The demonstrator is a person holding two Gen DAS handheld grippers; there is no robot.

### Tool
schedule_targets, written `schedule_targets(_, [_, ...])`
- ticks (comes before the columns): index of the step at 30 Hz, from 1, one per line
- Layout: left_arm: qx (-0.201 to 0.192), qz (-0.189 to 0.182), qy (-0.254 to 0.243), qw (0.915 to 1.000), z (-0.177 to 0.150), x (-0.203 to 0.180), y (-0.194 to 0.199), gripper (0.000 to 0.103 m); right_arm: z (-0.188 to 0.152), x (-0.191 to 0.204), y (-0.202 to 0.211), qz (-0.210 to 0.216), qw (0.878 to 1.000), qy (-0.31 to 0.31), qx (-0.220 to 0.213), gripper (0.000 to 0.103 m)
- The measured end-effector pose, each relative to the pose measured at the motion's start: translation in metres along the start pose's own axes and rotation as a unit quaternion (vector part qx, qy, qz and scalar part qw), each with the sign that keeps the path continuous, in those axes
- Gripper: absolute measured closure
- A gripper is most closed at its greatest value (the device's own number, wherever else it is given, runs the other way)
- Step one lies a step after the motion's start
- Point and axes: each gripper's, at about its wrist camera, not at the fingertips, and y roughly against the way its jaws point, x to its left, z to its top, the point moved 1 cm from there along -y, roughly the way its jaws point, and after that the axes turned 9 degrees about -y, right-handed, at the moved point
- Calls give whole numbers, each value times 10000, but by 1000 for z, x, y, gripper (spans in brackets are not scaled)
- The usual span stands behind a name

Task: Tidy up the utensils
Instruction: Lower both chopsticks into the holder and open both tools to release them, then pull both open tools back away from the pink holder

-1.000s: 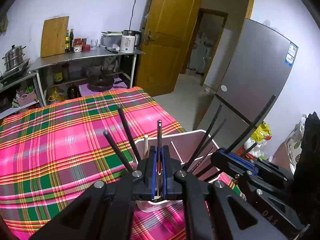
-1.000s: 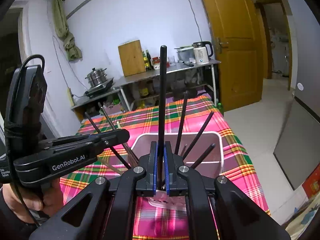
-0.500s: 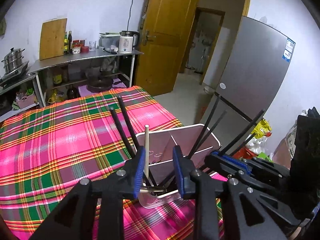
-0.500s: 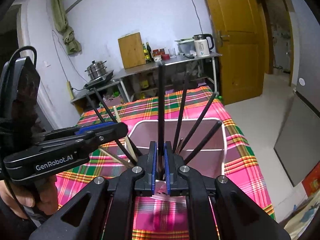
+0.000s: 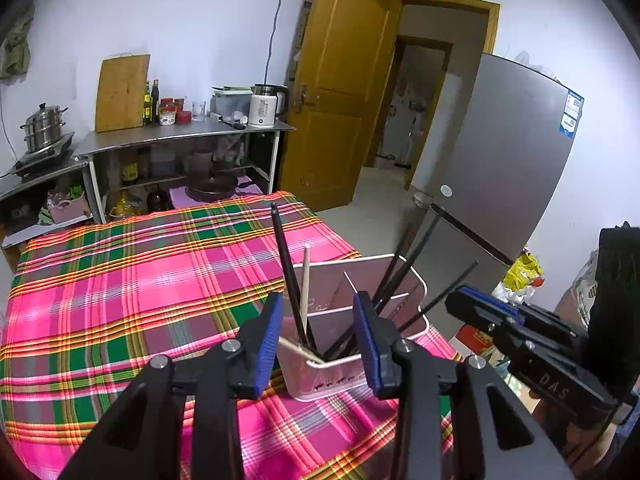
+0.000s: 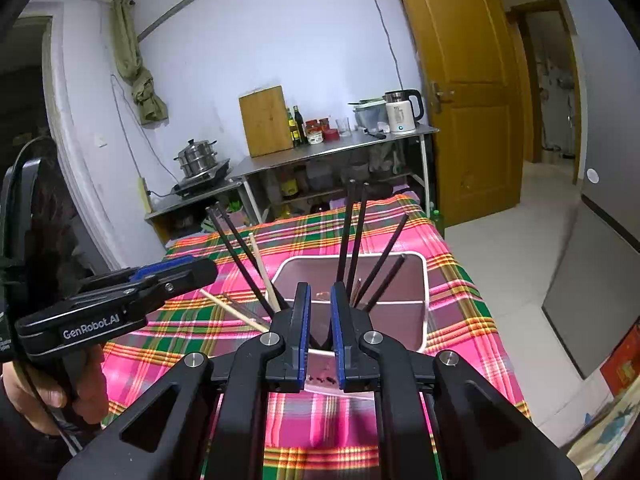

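A white utensil holder (image 5: 416, 288) (image 6: 425, 312) stands on the plaid tablecloth near the table's right edge. Several black chopsticks (image 5: 285, 268) (image 6: 352, 236) and two pale wooden chopsticks (image 5: 305, 280) (image 6: 262, 268) lean in it. My left gripper (image 5: 316, 332) is open and empty just in front of the holder, level with its rim. My right gripper (image 6: 320, 308) is slightly open and empty, just before the holder's near wall. Each gripper also shows in the other's view: the right one (image 5: 476, 304) and the left one (image 6: 188, 270).
The pink and green plaid tablecloth (image 5: 140, 292) covers the table. A steel shelf (image 5: 180, 136) with a kettle, bottles, cutting board and pots stands behind it. A grey fridge (image 5: 500, 176) and a wooden door (image 5: 340, 92) are to the right.
Both grippers have let go of their black chopsticks, which now lean in the holder. The left jaws opened wide; the right jaws opened a little. Both grippers drew back slightly.
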Motion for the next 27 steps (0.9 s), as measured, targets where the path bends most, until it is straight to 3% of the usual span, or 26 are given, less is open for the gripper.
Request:
schedule_targets(11, [-274, 73, 81, 9996, -35, -9, 20, 57, -20, 2, 17, -143, 9998, 111, -74, 92])
schedule_targets(27, [-397, 160, -91, 9990, -96, -27, 22, 56, -73, 3, 26, -324, 9984, 463, 26, 92])
